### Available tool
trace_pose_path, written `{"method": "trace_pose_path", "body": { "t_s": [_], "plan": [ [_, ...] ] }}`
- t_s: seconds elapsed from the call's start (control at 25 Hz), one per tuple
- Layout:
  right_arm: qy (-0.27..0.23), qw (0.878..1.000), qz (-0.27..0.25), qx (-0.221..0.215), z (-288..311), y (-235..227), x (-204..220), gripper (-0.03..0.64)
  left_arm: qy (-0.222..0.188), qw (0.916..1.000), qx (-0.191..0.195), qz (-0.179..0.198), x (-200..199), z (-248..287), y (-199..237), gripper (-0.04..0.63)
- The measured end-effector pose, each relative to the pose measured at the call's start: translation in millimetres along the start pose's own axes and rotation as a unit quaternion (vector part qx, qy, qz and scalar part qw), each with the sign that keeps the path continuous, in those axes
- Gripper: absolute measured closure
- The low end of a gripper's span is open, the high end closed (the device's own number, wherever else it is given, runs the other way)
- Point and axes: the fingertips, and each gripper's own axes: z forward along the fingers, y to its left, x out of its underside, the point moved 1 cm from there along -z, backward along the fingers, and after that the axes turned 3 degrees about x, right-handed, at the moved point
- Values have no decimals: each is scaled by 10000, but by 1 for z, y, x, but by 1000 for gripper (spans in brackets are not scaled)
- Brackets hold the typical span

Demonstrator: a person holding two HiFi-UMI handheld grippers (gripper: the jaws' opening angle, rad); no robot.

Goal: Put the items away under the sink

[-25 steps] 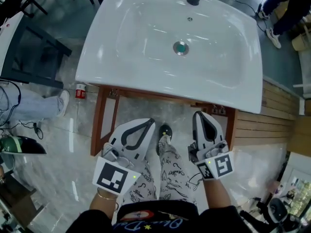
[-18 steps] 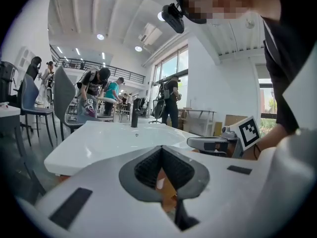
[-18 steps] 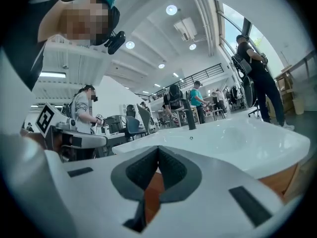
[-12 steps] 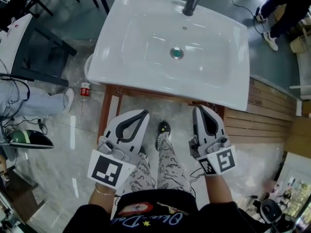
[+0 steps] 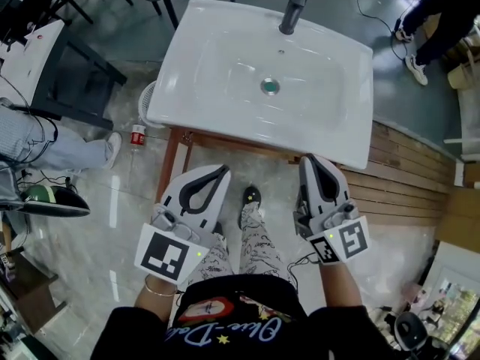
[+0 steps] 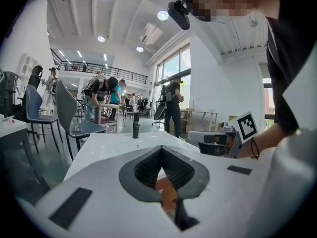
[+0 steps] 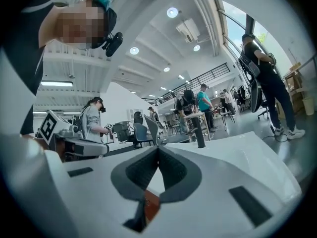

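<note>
The white sink [image 5: 225,58] with its dark faucet [image 5: 294,6] and drain [image 5: 270,87] stands on a wooden frame [image 5: 169,172] ahead of me. My left gripper [image 5: 223,170] hangs before the sink's front edge at the left, its jaws closed tip to tip with nothing in them. At the right my right gripper [image 5: 308,159] is held the same way, shut and empty. In the left gripper view the left gripper [image 6: 161,148] points over the basin [image 6: 114,143] toward the faucet [image 6: 135,125]. In the right gripper view the right gripper [image 7: 158,148] does the same. The space under the sink is hidden.
A small red can [image 5: 138,136] lies on the tiled floor left of the frame. A bystander's leg and shoe [image 5: 97,152] and a dark table [image 5: 75,81] are at the left. Wooden slats [image 5: 405,186] lie at the right. My own shoe [image 5: 252,199] shows between the grippers.
Both grippers have risen together, still shut, and my view has risen too. The sink now looks smaller and farther, with the whole faucet in sight.
</note>
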Motion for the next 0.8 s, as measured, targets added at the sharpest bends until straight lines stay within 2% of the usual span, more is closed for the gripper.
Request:
{"method": "trace_pose_path", "body": {
  "t_s": [0.48,0.68,0.8],
  "plan": [
    [-165,9984,-227,-491,16,3,-59,611,-221,9996,-96,-129,-50,0,-12,589],
    [-274,9970,-221,-691,19,2,-86,611,-278,9987,-402,-125,-67,1,-3,589],
    [-286,9962,-252,-786,16,-1,-96,611,-351,9983,-457,-68,-79,5,-2,589]
  ]
}}
